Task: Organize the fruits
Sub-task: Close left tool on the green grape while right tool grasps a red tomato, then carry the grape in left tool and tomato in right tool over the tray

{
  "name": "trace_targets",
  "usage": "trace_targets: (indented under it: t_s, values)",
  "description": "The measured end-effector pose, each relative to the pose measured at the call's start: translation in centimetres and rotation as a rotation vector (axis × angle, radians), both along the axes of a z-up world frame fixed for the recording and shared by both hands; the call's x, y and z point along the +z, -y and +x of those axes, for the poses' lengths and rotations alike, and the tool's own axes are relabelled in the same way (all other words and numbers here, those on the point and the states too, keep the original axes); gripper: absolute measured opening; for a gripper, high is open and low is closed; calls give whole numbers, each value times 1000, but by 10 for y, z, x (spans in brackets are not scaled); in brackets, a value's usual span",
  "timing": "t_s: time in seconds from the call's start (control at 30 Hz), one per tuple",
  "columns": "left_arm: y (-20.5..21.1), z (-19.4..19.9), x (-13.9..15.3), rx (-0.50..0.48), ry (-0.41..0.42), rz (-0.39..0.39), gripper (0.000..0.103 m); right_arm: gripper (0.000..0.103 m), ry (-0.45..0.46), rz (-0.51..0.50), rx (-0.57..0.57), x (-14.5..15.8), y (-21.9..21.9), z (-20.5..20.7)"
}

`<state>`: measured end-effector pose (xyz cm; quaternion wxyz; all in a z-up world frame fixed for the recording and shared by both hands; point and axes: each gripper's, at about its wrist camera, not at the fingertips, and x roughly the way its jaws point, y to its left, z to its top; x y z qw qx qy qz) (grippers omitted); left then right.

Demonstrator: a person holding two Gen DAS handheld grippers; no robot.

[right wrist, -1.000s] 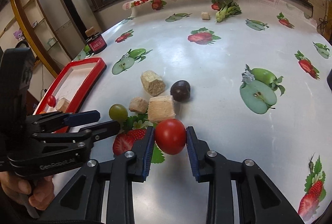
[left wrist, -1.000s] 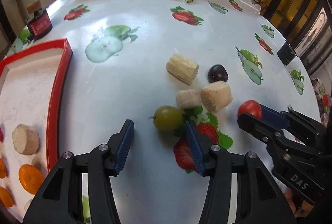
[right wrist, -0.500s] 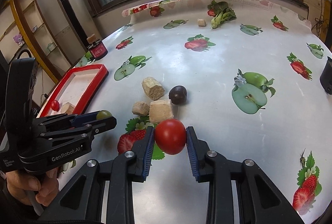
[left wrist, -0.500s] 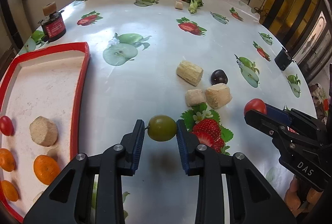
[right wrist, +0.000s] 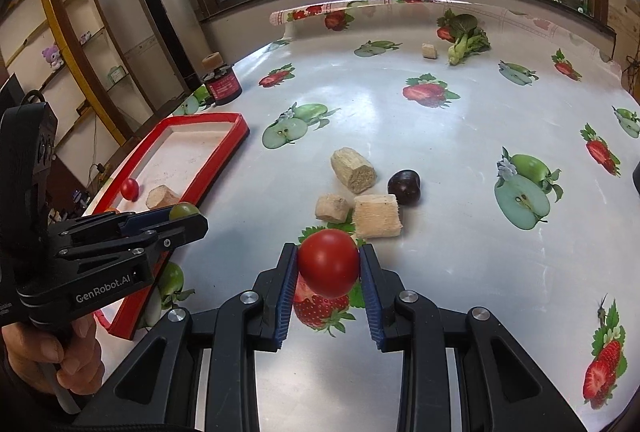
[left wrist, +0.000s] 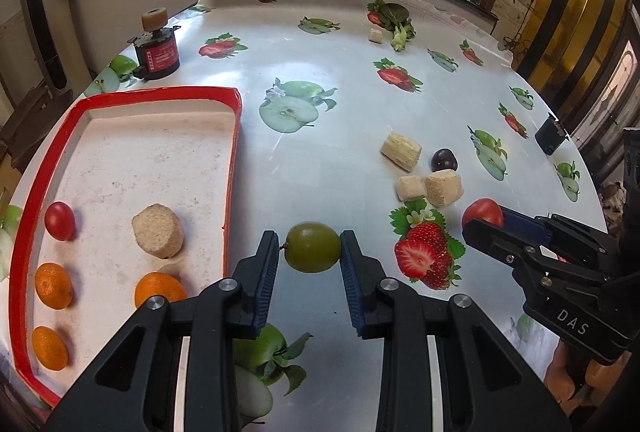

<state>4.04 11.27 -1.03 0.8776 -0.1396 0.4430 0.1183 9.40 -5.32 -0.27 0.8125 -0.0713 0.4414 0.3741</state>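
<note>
Your left jaws (left wrist: 312, 247) have just closed on the green grape (left wrist: 313, 247), pinched clear of the counter (left wrist: 320, 135); your right jaws (right wrist: 329, 264) clamp the red tomato (right wrist: 329, 262), also lifted. Working left to right: the red tray (left wrist: 232, 167) at nine o'clock already holds a cherry tomato (left wrist: 59, 220), three small oranges (left wrist: 53, 285) and a pale cut chunk (left wrist: 157, 230). Out on the counter at two o'clock wait three more pale chunks (left wrist: 401, 150) and a dark plum (left wrist: 443, 159). I'd judge you roughly halfway: both held fruits need carrying to the tray, then the plum.
</note>
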Motion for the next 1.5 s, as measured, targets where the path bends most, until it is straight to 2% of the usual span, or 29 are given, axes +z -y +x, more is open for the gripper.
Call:
trace_targets:
  t_s: [0.63,1.5]
  values:
    - [-40,-29,19,76,36,32,29,31,35,11,108,21,-56,-25]
    - [-113,-56,19,207,37,41,29,31,42,18,218,28,-132,-39]
